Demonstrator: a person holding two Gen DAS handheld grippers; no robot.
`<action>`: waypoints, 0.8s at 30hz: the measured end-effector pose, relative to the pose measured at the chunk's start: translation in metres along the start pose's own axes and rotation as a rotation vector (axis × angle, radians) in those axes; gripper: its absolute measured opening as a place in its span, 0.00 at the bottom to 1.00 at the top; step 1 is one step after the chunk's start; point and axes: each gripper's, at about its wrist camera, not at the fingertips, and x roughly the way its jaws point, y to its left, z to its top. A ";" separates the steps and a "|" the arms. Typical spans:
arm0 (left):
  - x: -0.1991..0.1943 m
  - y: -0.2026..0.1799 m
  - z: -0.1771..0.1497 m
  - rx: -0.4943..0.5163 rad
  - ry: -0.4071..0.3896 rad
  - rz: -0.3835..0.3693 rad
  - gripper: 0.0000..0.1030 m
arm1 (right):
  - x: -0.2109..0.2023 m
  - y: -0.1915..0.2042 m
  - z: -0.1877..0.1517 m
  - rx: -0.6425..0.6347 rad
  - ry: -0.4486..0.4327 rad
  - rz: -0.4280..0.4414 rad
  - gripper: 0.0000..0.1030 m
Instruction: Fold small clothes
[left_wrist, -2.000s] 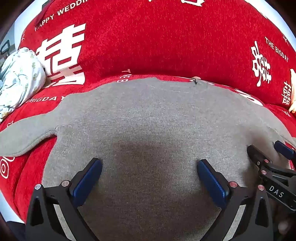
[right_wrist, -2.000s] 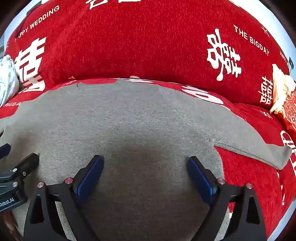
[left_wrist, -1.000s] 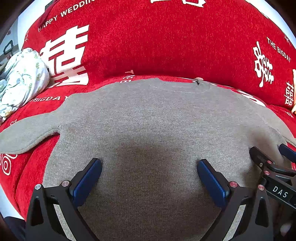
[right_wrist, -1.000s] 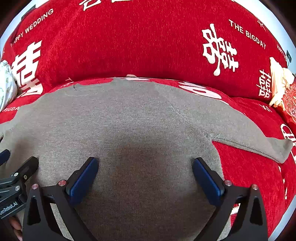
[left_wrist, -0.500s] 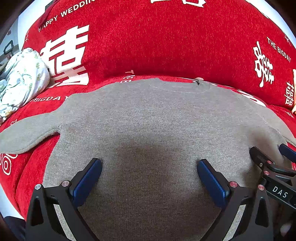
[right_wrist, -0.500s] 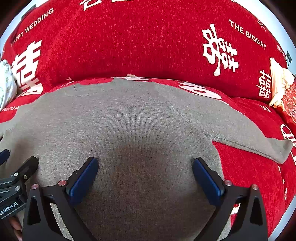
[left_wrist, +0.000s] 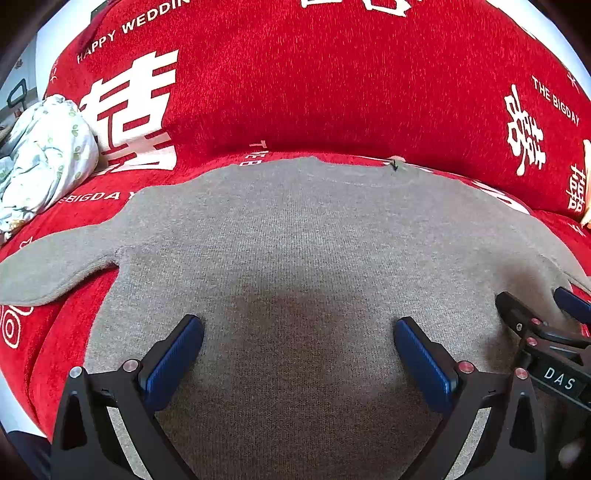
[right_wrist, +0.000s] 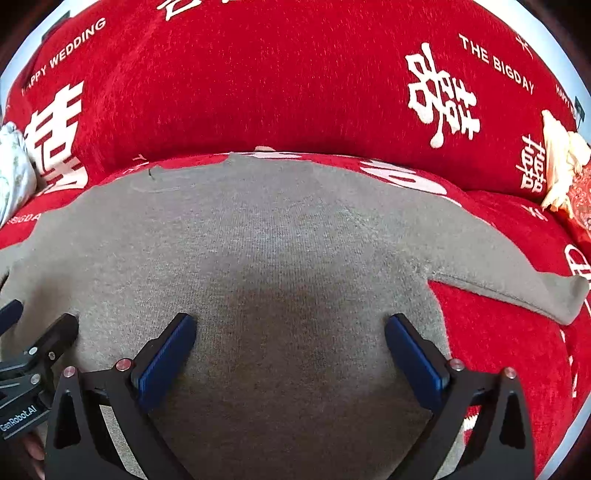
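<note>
A grey knit sweater (left_wrist: 295, 240) (right_wrist: 258, 240) lies spread flat on the red sofa seat, neckline toward the backrest, sleeves out to either side. One sleeve (left_wrist: 48, 266) reaches left, the other sleeve (right_wrist: 517, 280) reaches right. My left gripper (left_wrist: 297, 354) hovers open over the sweater's lower left body, nothing between its blue pads. Over the lower right body my right gripper (right_wrist: 290, 350) is open too, and empty. Each gripper shows at the edge of the other's view: the right gripper (left_wrist: 546, 332), the left gripper (right_wrist: 33, 350).
The red sofa cover (left_wrist: 314, 74) with white wedding print rises as a backrest behind the sweater. A crumpled white floral cloth (left_wrist: 40, 155) lies at the far left of the seat. A cream cloth (right_wrist: 561, 158) sits at the far right.
Over the first second both views shifted a little, with the right gripper's fingers spreading slightly wider. Since then nothing has visibly moved.
</note>
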 end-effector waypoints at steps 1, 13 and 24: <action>0.000 -0.001 0.000 0.000 0.000 0.001 1.00 | 0.000 0.000 0.000 0.000 0.000 0.000 1.00; 0.000 0.000 0.000 0.000 0.000 0.000 1.00 | -0.001 0.000 -0.001 -0.003 -0.001 -0.005 1.00; 0.001 -0.002 0.000 0.001 0.002 0.006 1.00 | -0.001 -0.001 0.001 -0.003 0.013 -0.007 1.00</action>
